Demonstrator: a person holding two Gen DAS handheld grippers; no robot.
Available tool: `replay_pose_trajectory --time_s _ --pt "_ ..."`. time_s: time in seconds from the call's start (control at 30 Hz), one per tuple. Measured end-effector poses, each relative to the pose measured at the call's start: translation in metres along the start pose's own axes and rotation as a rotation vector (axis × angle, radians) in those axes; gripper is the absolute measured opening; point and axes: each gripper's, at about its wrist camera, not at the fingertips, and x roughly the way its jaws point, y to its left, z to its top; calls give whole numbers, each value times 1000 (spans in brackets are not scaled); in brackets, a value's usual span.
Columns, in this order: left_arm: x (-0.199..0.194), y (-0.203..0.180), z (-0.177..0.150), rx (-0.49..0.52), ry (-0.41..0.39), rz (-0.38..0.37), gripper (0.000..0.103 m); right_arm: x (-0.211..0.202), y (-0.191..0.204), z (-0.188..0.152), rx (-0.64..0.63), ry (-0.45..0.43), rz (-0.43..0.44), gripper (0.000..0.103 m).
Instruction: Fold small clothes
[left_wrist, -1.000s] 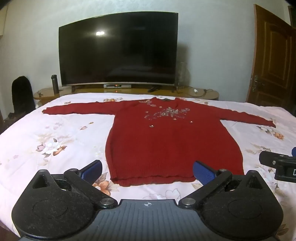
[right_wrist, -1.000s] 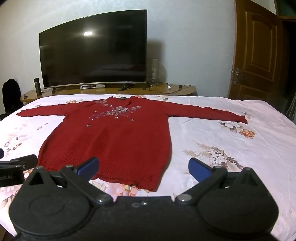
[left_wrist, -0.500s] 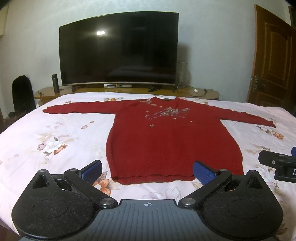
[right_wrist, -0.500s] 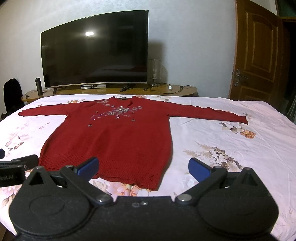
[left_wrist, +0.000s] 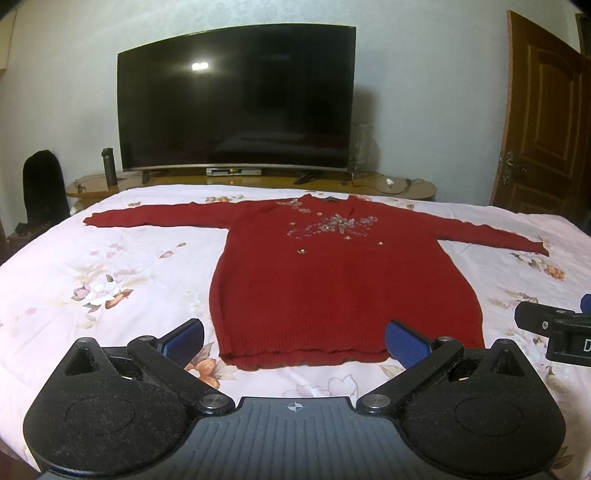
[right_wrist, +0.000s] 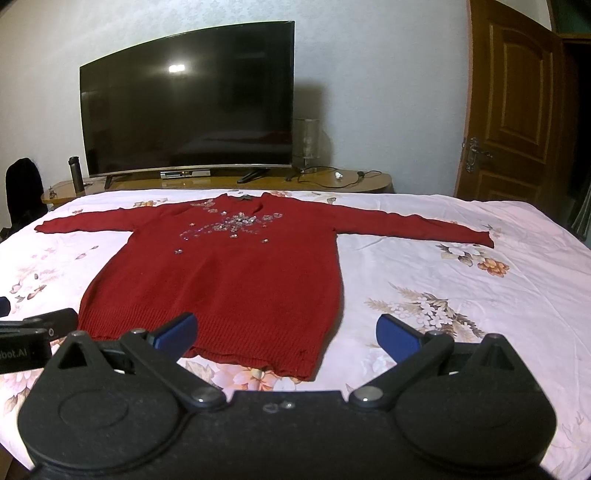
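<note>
One red sweater (left_wrist: 343, 284) lies flat on the bed (left_wrist: 110, 280), collar toward the television (left_wrist: 236, 99), hem nearest; left hand-held gripper (left_wrist: 293, 341) and right hand-held gripper (right_wrist: 286, 332) wide open, empty.

On the left gripper (right_wrist: 26, 341), "bot.AI" is partly legible; on the right gripper (left_wrist: 569, 338), only "D" is seen.

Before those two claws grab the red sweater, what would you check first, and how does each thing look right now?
1. Red sweater lies flat, front up: ok.
2. Both sleeves spread out, not tucked under: ok.
3. Left gripper open and empty: ok.
4. Right gripper open and empty: ok.
5. Hem within reach of both grippers: ok, it lies just ahead of them.
6. Nothing under the sweater on the bedspread: cannot tell.
</note>
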Motion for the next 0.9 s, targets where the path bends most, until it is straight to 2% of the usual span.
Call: replay_pose_trajectory --time_s 0.9 --pt "0 -3 0 0 -2 -7 103 1 4 1 -7 5 7 102"
